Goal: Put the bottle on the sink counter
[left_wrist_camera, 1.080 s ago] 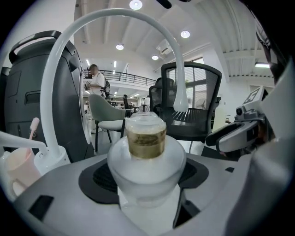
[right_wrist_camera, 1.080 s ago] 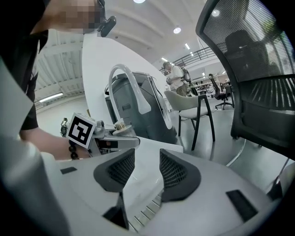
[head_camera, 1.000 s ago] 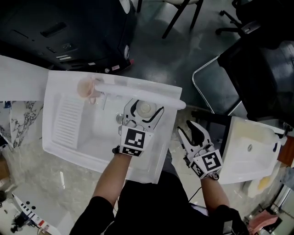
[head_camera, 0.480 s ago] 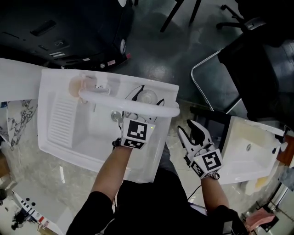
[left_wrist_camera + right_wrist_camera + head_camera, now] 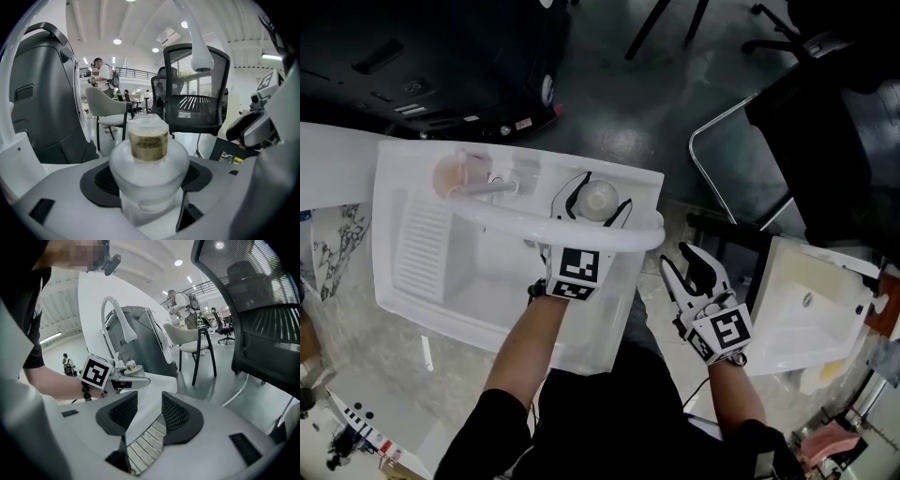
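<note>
The bottle (image 5: 149,159) stands upright in my left gripper (image 5: 596,197), whose pads press on its sides. It is over the back right corner of the sink (image 5: 403,272), just past the curved tap (image 5: 534,223). I cannot tell whether it touches the counter. My right gripper (image 5: 682,264) hangs beside the sink, jaws apart and empty.

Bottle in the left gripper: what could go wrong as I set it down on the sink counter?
1. The bottle, clamped in the left gripper, hangs by the back corner of the sink counter; released off-centre, it may topple off the edge.
2. The faucet spout arches over the gripper's rear; lifting straight up could strike it.
</note>
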Tool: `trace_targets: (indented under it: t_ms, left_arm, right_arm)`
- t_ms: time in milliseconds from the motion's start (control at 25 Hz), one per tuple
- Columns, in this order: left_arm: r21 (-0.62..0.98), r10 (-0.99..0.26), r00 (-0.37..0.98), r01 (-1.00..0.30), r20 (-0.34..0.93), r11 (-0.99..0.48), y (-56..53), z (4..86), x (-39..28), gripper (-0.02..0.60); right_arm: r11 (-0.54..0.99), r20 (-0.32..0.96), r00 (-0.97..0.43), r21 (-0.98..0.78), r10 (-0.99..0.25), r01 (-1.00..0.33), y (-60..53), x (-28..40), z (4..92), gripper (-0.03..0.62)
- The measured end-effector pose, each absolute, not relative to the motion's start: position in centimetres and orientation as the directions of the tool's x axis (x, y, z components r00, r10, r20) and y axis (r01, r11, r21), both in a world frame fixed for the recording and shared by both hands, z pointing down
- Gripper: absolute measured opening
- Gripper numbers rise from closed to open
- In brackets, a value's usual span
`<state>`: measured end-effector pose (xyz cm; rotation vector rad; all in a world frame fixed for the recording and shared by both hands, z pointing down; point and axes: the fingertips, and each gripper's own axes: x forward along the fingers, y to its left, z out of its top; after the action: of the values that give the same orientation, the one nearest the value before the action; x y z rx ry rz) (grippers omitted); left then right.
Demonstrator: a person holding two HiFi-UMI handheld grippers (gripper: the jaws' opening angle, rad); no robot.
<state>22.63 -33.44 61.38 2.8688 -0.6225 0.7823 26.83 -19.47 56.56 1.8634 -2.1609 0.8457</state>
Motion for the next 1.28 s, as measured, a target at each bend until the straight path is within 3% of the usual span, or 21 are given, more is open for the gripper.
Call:
trace_targets:
  t_ms: [640,960,1280]
  left_arm:
    - [-0.053,-0.384,0.78,-0.414,0.494,-0.909,-34.1,61.1,23.2,0.35]
    - [-0.042,-0.437,0.733,-0.489,0.521,-0.871,-35.0,61.3,23.2,0.35]
    - [-0.05,-0.42,0.712,-0.478,0.563,-0.877,-34.7,62.5,23.1,0.362]
  right_arm:
    - [0.052,0.476,-0.203,-0.312,-0.855,-0.949,-20.3,26.2,57.0,0.163]
    - [0.07,0.478,-0.224,-0.32,-0.849,-0.945,-20.7,25.4,57.1,0.161]
    - [0.097,0.469,-0.247,-0.321,-0.848,-0.942,-20.8,24.6,56.8,0.161]
